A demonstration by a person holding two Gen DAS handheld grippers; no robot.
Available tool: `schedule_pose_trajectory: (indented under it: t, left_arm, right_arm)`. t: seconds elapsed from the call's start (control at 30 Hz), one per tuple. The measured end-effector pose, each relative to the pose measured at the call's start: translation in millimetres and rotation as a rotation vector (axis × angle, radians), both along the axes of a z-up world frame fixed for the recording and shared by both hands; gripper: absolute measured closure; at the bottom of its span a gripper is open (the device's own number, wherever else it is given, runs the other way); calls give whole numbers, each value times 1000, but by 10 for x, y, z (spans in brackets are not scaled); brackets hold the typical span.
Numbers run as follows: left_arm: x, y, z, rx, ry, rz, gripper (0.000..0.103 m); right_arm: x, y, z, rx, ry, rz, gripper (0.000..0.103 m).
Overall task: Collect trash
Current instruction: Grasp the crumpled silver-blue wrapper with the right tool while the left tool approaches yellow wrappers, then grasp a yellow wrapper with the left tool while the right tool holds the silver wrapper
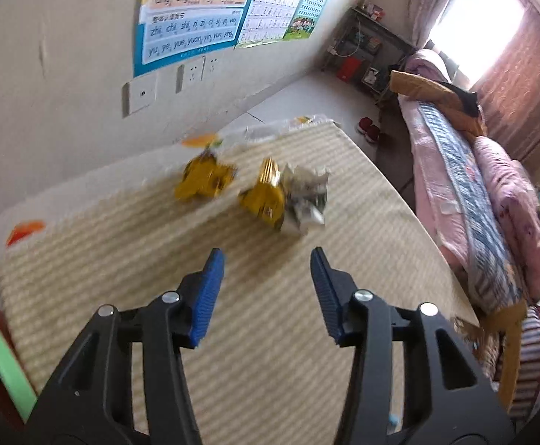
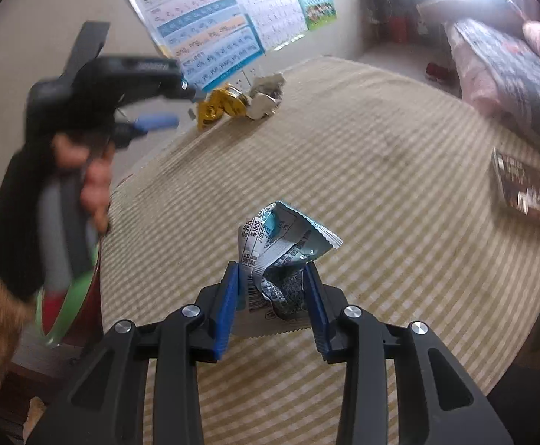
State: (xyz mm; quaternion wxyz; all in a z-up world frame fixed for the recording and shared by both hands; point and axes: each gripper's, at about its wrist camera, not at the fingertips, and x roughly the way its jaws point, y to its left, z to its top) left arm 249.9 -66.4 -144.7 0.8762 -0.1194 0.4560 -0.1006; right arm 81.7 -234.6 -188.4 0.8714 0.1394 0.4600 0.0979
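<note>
Now right gripper (image 2: 271, 282) clamps blue wrapper (image 2: 284, 256) near my edge of mat (image 2: 399, 185); left gripper (image 1: 266, 259) open, empty, aimed at yellow wrappers (image 1: 232, 189) by far edge. I'd approach slowly, straddle one wrapper, pinch firmly, lift clear.

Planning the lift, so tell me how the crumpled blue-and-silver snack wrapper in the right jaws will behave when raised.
The snack wrapper looks like thin creased foil, so it is probably very light and floppy. The right gripper pinches only its lower part; the free upper flap will likely sag or flutter. Its glossy surface may slip, though the ribbed blue pads should help hold it.
</note>
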Motion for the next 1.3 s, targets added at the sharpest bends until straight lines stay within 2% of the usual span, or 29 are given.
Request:
schedule_pose_trajectory:
  t: [0.13,0.27,0.37,0.47,0.57,0.7,0.73,0.77,0.8,0.83,0.87,0.93,1.1,1.2,1.3]
  left_arm:
    - [331,-177,-44,80,7,-11,62]
    - [480,-237,-83,57,10,-5,63]
    - [590,-292,-154,72,30,2,64]
    - [681,-331,-216,75,53,1,74]
    - [685,-351,-254,74,66,-8,93]
    - [570,-381,-189,89,35,-17,93]
    - [512,-411,-140,120,1,-29,92]
    - [461,-439,-83,153,-41,-43,82]
    - [445,-454,-42,170,-67,-52,59]
    - [440,-458,8,187,-98,-55,48]
    - [467,-451,49,197,-119,-57,42]
    - [583,-438,75,216,-112,-69,42]
    - [892,-554,-16,372,-81,-165,42]
    - [1029,-592,-80,398,-63,-198,42]
    - [1136,-599,-189,374,-12,-209,42]
  right_arm:
    - [59,-196,-93,60,24,-41,66]
    - [59,-301,-106,97,28,-59,66]
    - [53,-306,-99,108,28,-53,66]
    - [33,-305,-85,117,24,-47,66]
    - [43,-322,-90,123,25,-48,66]
    - [72,-352,-99,131,29,-52,66]
    - [77,-358,-105,132,31,-52,66]
    - [81,-361,-113,133,33,-50,66]
    - [83,-360,-121,133,34,-48,66]
    - [80,-357,-119,133,34,-46,66]
    - [85,-362,-116,132,34,-45,66]
    - [88,-361,-117,136,36,-46,66]
    - [116,-394,-149,157,44,-48,64]
    - [140,-405,-166,167,48,-44,63]
    - [164,-421,-185,181,54,-43,63]
